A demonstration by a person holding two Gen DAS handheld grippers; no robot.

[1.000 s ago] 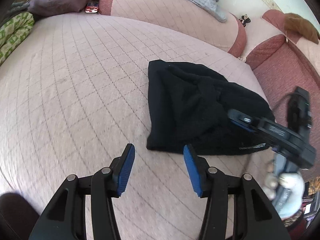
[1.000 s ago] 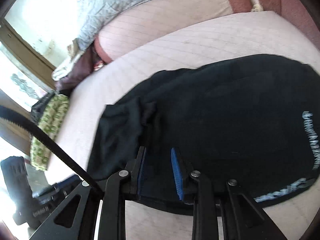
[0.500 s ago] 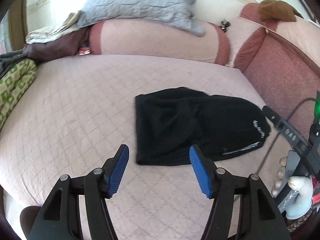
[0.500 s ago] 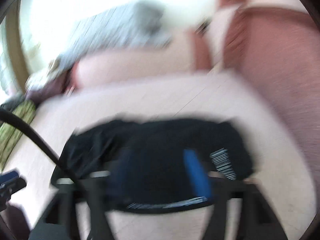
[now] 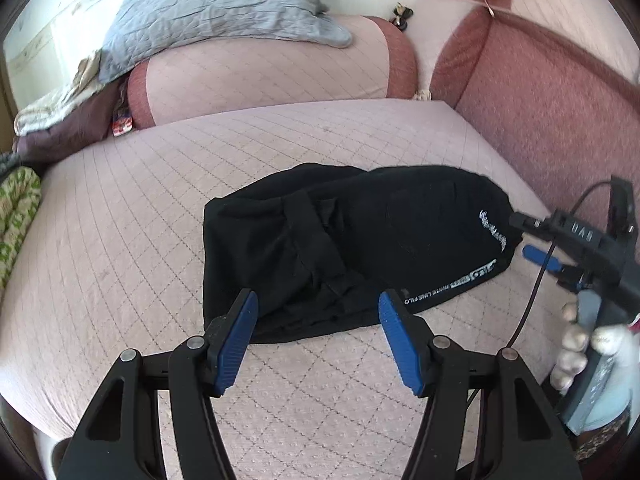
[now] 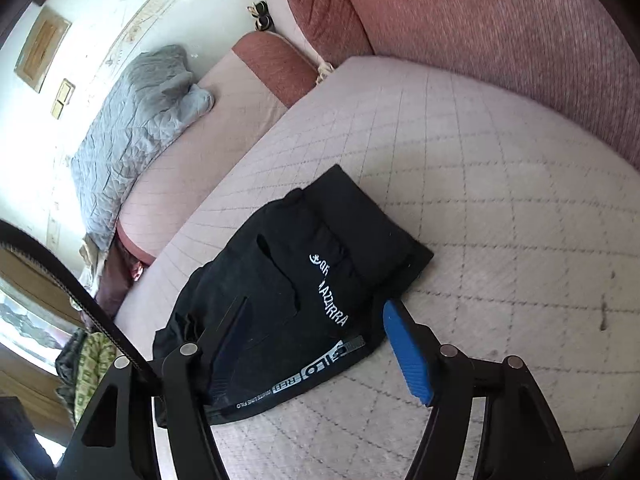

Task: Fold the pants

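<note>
Pants (image 5: pixel 352 244), 1 folded black pair on quilted bed (image 5: pixel 120 240); 2 grippers empty: left gripper (image 5: pixel 318 340) agape, right gripper (image 6: pixel 316 344) closing.

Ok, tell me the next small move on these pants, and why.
Probably draw both tongs clear and stop. The black pants lie as a compact folded bundle on the pink quilted cushion. The left tongs hang open above the near edge with nothing between them; the right tongs are closing on nothing. One uneven flap at the left end might want smoothing.
</note>
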